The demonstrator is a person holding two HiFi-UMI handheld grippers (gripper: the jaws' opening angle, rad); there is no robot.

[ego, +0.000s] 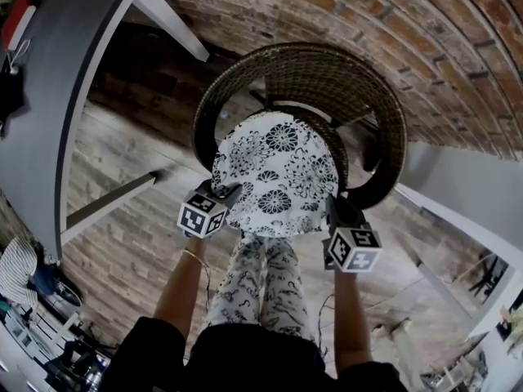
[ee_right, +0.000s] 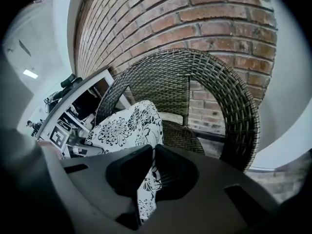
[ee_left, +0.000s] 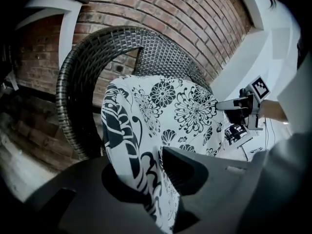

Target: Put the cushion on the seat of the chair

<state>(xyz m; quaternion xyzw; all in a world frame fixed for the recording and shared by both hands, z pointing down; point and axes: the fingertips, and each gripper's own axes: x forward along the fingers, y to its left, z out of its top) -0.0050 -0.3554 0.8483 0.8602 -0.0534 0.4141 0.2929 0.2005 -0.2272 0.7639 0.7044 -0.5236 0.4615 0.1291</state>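
Observation:
A round white cushion with black flower print hangs tilted over the seat of a dark wicker chair. My left gripper is at the cushion's near left edge. In the left gripper view the cushion runs between the jaws of the left gripper, which stand apart with a dark gap on the left side. My right gripper is shut on the near right edge. In the right gripper view the folded cushion is pinched between the right gripper's pads. The seat is mostly hidden under the cushion.
A brick wall stands right behind the chair. A grey table runs along the left, with a white-framed leg near my left arm. A white ledge lies to the right. My patterned trouser legs are below the cushion.

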